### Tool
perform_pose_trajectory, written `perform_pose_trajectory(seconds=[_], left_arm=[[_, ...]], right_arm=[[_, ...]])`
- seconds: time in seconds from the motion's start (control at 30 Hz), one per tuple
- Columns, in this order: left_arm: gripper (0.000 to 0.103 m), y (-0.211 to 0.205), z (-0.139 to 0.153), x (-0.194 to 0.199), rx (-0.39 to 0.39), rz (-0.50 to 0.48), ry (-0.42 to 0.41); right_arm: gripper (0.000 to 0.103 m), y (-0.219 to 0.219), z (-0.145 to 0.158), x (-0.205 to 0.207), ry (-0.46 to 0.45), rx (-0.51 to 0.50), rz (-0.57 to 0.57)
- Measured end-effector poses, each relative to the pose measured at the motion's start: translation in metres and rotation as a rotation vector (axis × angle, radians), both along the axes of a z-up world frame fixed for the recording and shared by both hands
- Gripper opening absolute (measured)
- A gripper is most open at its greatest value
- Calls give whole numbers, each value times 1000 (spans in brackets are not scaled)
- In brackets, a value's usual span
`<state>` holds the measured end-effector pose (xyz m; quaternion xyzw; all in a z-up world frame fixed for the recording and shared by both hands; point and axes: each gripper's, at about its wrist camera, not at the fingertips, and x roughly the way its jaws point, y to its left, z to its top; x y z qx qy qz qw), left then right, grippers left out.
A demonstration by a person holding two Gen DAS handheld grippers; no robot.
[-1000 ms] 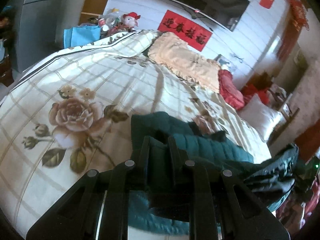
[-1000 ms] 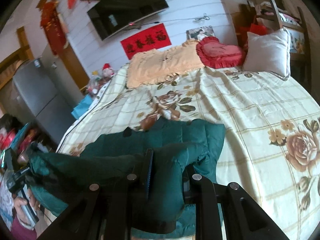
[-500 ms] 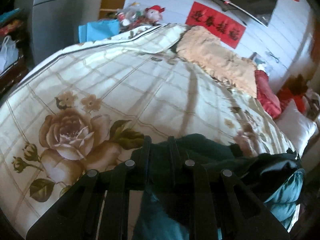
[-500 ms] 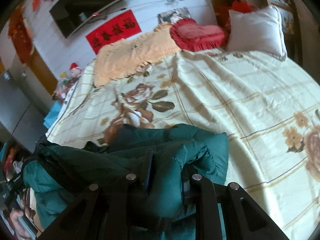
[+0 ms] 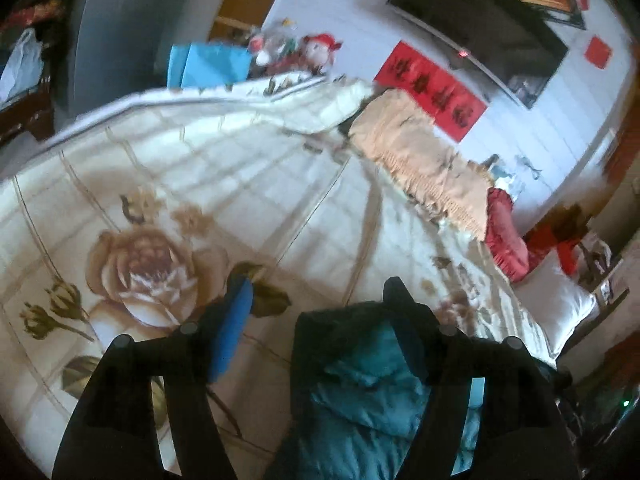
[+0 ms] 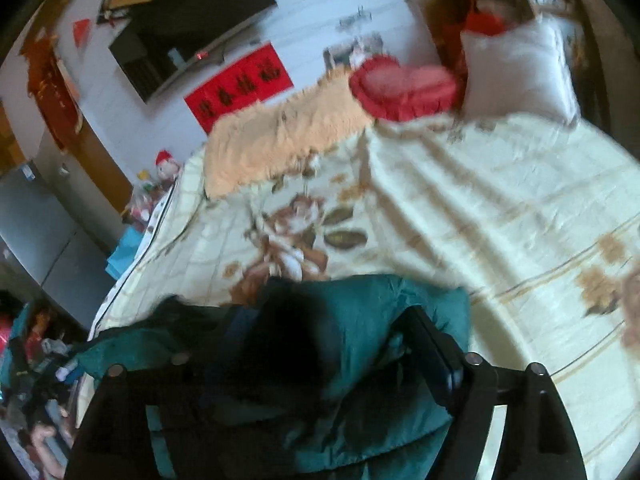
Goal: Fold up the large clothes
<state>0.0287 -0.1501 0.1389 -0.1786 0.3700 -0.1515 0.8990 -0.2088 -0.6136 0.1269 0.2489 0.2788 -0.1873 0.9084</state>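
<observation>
Both jaws have just been opening: the left gripper and right gripper stand wide, pressing nothing, with the green padded jacket bunched between them at the bedspread's near edge. Released in a heap, it may slump off that edge or lose its fold; farther off, the peach blanket and red cushion stand well clear

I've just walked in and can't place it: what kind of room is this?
Most likely a bedroom in a home. A wide bed with a flowered cover fills the view, pillows lie at its far end, and a television hangs on the wall.

Illegible characters on red banner
</observation>
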Motion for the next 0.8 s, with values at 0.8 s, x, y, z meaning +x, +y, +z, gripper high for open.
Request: perform_pose_trajectory(seconds=[0.8], left_arm=[[73,-105,-73,-8,278,-123,13]], right_arm=[[77,105,-75,116,219,-161,164]])
